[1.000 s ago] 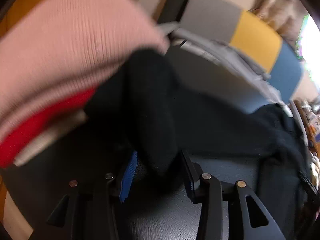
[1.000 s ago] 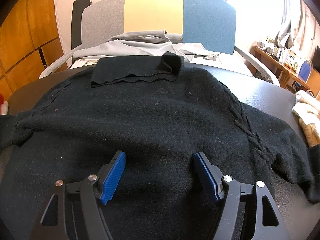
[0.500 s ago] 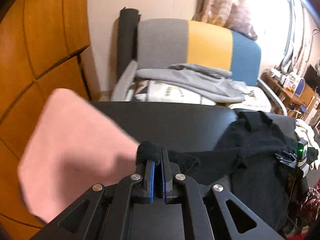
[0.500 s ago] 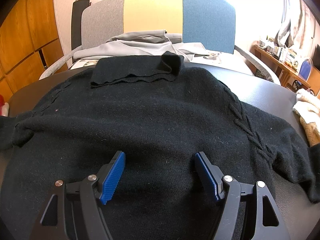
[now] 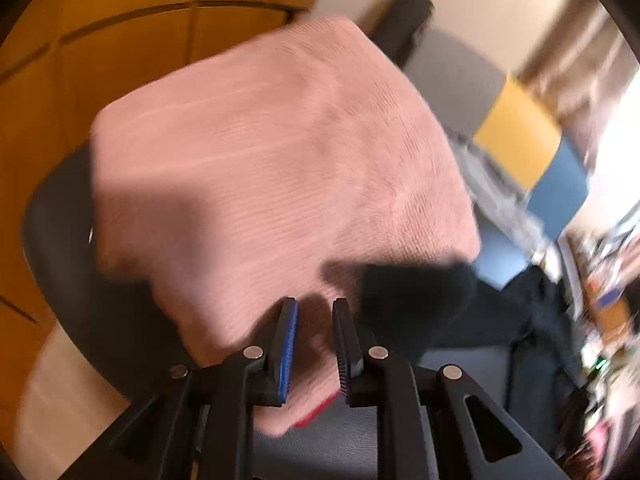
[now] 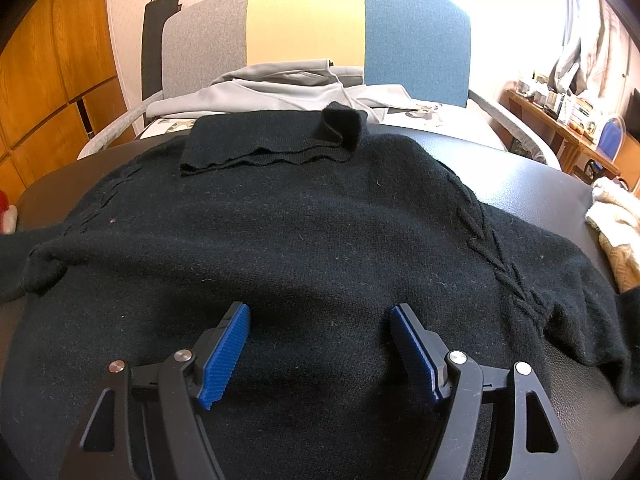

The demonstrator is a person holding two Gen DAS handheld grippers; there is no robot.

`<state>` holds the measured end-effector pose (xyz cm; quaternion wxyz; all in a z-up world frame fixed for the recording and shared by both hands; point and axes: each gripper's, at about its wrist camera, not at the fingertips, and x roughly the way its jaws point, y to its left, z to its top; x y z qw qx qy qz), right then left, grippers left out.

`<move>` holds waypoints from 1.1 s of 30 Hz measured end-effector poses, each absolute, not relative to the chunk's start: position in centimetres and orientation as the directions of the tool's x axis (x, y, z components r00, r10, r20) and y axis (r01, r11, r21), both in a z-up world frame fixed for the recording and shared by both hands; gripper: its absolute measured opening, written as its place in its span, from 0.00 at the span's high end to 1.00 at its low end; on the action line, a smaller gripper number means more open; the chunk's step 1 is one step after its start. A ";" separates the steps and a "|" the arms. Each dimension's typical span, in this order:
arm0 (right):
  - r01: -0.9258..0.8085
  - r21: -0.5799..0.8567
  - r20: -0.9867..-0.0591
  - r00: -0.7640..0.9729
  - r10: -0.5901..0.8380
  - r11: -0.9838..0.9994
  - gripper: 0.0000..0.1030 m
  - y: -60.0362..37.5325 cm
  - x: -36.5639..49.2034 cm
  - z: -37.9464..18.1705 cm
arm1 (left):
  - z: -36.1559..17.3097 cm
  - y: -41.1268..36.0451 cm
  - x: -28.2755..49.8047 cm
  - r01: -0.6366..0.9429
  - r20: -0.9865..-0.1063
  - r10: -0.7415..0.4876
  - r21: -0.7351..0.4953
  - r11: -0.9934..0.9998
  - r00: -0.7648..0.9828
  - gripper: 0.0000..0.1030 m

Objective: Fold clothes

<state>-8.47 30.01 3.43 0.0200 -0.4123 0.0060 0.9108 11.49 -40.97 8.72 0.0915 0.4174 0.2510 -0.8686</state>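
Left wrist view is blurred, but the left gripper point(image 5: 314, 312) shows its fingers slightly apart with nothing clearly between them; the black sleeve end point(image 5: 416, 288) lies just beside them against the folded pink knit point(image 5: 272, 176). Right gripper point(image 6: 320, 316) hovers with fingers wide apart over the sweater point(image 6: 304, 232), spread flat on the tabletop point(image 6: 520, 176). Closing carelessly, the left fingers could catch the pink knit and pull that stack askew, or miss the sleeve altogether.
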 end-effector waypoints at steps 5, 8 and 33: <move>-0.042 -0.008 -0.751 -0.659 0.034 -0.999 0.28 30.0 -8.5 3.4 | 11.4 -40.1 15.4 0.452 -0.681 -0.181 -0.244 -0.858 -0.710 0.80; -0.043 -0.009 -0.751 -0.659 0.035 -0.999 0.28 29.9 -8.4 3.4 | 13.0 -35.6 15.6 0.383 -0.599 -0.208 -0.180 -0.906 -0.773 0.78; 0.059 0.189 -0.691 -0.702 -0.175 -0.980 0.26 31.6 -12.1 7.1 | 0.0 6.8 -3.7 -0.317 -0.715 0.288 -0.098 -0.944 -0.638 0.73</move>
